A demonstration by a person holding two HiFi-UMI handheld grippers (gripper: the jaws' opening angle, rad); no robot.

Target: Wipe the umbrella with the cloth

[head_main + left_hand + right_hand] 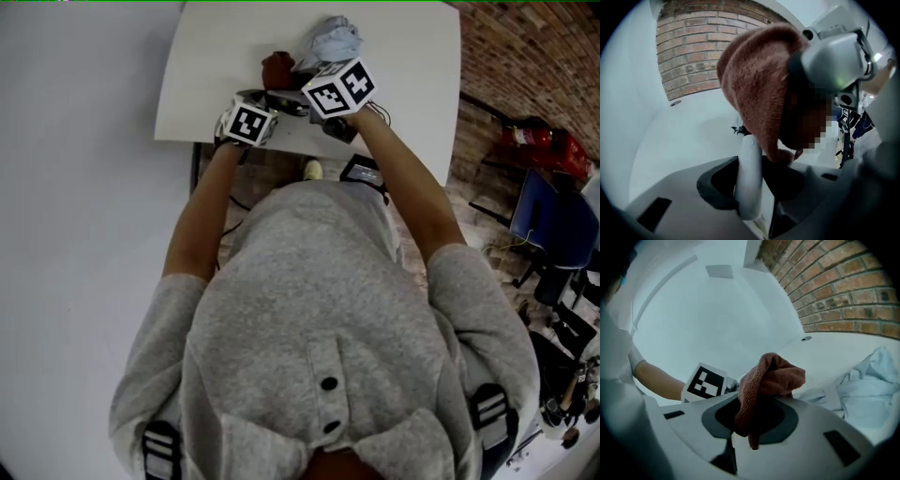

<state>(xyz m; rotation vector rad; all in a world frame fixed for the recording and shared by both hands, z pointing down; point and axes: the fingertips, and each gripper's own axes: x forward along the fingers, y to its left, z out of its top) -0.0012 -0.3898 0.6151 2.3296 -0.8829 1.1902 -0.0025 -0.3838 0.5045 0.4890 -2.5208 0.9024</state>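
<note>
Leaning over in grey hoodie (314, 309). Clamping white handle (749, 180) in left gripper (751, 164); pinching rust cloth (764, 380) in right gripper (752, 420), crumpled umbrella (869, 394) at 3 o'clock.

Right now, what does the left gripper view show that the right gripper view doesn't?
Only the left gripper view: a white rod clamped in the jaws of the left gripper. Only the right gripper view: the crumpled pale umbrella lying on the table, a bare forearm, and the jaws of the right gripper shut on the cloth. Both: that reddish-brown cloth, the white table and the brick wall.
</note>
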